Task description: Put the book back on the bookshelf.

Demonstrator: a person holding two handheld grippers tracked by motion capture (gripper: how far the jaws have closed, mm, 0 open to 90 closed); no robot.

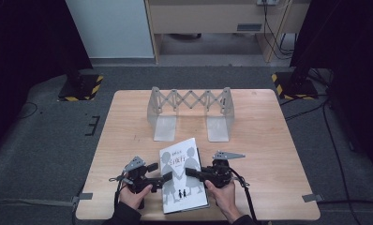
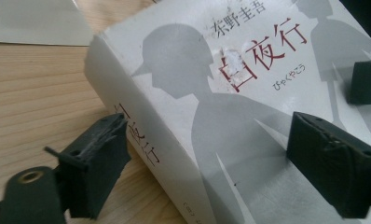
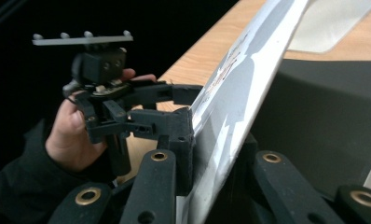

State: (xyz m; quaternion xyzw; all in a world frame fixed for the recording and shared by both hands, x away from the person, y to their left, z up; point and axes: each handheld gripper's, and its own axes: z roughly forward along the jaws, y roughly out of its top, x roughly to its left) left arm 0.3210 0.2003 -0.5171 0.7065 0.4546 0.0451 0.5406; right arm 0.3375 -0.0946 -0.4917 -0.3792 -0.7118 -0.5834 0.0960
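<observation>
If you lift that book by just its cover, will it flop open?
Probably. The book looks like a thick paperback with a thin, bendy cover, which the right gripper pinches. The heavy pages would likely sag away. Its worn spine suggests softness.

High view overhead, facing forward; claw views close; all share book [image 1: 182, 176].

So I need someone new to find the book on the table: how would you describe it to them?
On the wooden table, look to the near edge, in front of the grey folding book rack. The book lies flat there between the left gripper and the right gripper. Its pale cover carries grey silhouettes of figures and a dark red Japanese title, unlike the plain metal rack.
</observation>
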